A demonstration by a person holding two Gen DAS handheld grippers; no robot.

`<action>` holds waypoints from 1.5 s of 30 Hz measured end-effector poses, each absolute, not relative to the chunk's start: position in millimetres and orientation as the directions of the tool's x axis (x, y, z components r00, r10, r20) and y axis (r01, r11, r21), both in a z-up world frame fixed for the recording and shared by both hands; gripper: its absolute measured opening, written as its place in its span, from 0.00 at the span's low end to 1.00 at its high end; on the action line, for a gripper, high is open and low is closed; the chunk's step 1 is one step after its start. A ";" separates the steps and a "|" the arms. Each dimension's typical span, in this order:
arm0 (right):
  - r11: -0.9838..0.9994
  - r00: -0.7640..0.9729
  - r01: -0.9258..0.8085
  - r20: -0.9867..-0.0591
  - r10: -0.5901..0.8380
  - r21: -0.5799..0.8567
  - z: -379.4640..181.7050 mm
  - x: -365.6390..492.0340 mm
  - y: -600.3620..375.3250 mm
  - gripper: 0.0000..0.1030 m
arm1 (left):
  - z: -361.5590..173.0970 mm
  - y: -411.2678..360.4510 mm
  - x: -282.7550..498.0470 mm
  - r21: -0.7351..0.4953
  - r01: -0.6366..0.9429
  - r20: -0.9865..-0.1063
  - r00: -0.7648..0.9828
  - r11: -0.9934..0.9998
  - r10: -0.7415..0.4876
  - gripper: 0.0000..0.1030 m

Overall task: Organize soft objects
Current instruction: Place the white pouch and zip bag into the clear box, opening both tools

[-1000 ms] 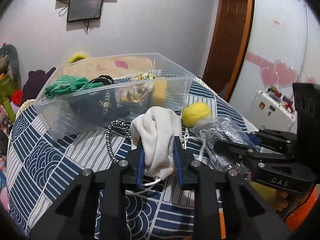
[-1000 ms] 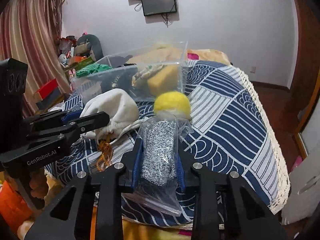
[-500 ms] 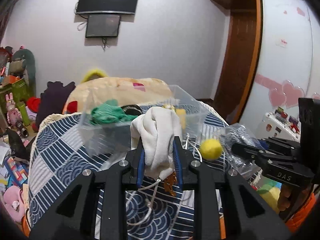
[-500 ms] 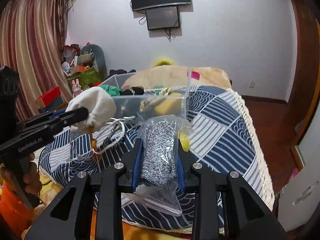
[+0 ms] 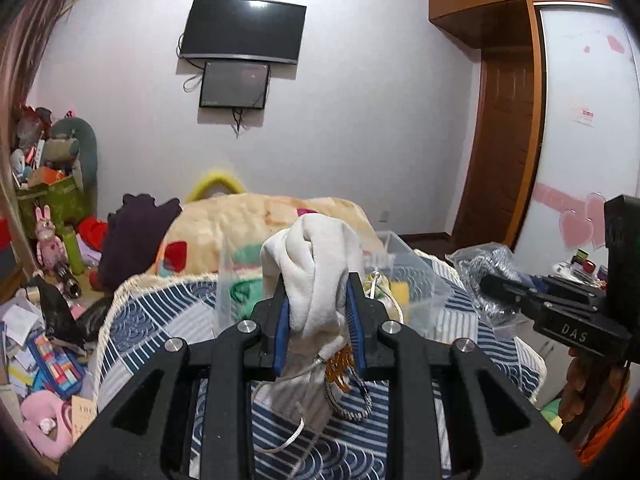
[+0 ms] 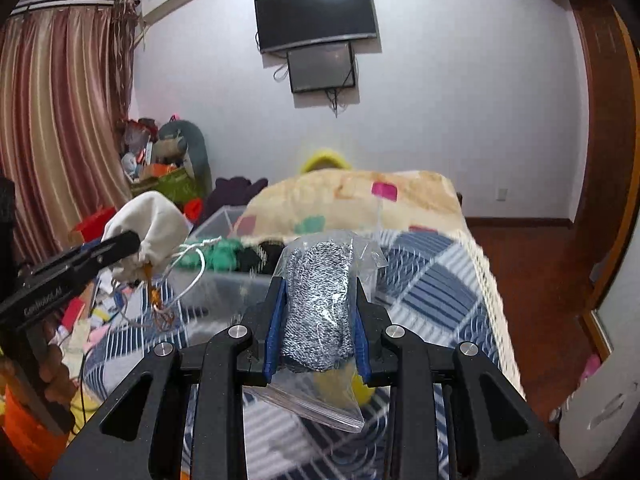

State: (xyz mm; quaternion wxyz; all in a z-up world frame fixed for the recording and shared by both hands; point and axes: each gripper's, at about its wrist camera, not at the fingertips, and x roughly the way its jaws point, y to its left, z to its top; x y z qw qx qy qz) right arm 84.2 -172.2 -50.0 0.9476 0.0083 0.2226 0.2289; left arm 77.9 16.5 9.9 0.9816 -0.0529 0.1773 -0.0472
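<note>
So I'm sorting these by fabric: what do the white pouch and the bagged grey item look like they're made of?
The white pouch in the left gripper looks like matte cotton or canvas, soft-folded, with a drawstring cord. The grey item in the right gripper looks like speckled knit, possibly a glove, inside a glossy clear plastic bag.

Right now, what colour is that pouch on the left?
Off-white, with a white drawstring; the cloth pouch shows best in the left wrist view.
</note>
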 end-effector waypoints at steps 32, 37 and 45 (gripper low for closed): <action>0.888 0.734 -0.458 -0.582 0.350 -0.043 -70.2 175.0 -94.3 0.27 | -47.6 16.3 186.3 -0.139 0.031 -0.532 0.841 0.990 -0.101 0.25; 0.890 0.718 -0.455 -0.607 0.340 -0.040 -73.0 176.2 -94.1 0.28 | -49.9 18.1 184.0 -0.153 0.042 -0.556 0.822 0.987 -0.121 0.35; 0.887 0.719 -0.462 -0.593 0.362 -0.018 -64.5 169.5 -104.5 0.50 | -44.2 16.6 167.8 -0.137 0.048 -0.553 0.825 0.989 -0.117 0.42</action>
